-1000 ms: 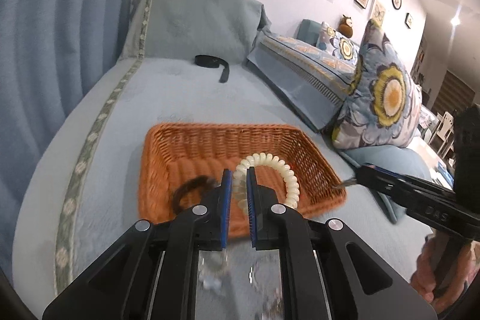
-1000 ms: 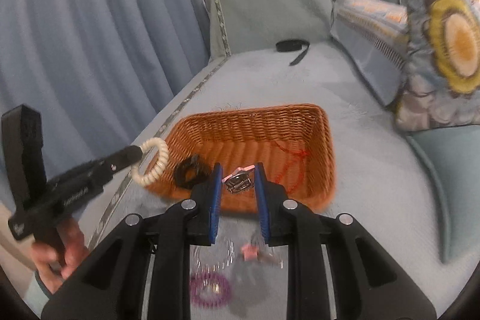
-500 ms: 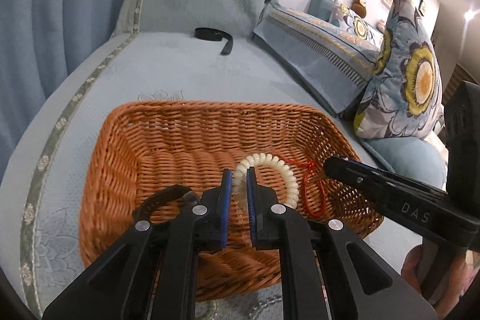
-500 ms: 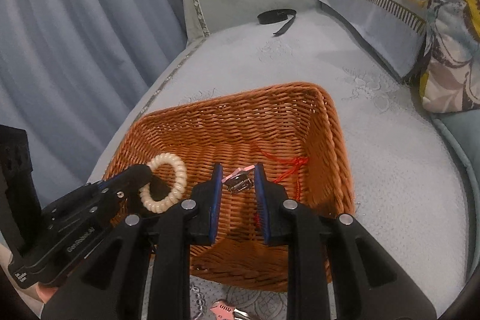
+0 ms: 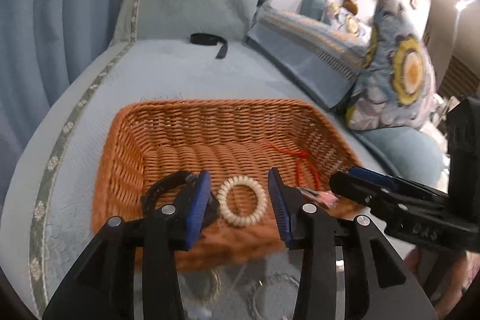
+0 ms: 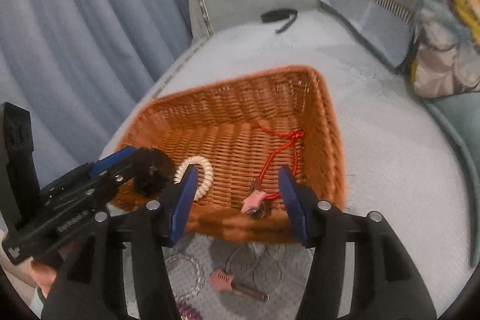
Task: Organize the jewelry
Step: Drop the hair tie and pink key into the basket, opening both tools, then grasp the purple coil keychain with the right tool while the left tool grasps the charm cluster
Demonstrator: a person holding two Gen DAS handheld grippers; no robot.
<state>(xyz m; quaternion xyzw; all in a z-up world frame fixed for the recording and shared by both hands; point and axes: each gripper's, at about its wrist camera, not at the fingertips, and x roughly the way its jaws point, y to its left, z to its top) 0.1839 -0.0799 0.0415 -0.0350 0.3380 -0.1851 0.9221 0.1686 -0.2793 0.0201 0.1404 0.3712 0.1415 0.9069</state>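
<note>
An orange wicker basket point(image 5: 126, 140) point(image 6: 327, 110) sits on a blue-grey sofa seat. My left gripper point(image 5: 240, 200) is open over its near edge; a cream spiral hair tie point(image 5: 242, 205) point(image 6: 207, 170) lies on the basket floor between the fingers. My right gripper point(image 6: 237, 200) is open too; a pink star hair clip point(image 6: 253, 200) lies in the basket between its fingers, beside a red cord point(image 5: 300, 158) point(image 6: 279, 146). A black scrunchie point(image 5: 162, 188) point(image 6: 153, 170) lies in the basket's near left corner.
On the seat in front of the basket lie a second pink star clip point(image 6: 231, 284), a clear bead bracelet point(image 6: 186, 272) and a purple hair tie point(image 6: 186, 312). A black strap point(image 5: 210, 41) lies far back. Patterned cushions point(image 5: 399, 74) stand at the right.
Both grippers have opened over the basket. The cream hair tie dropped from the left one and the pink star clip from the right one; both now lie on the basket floor.
</note>
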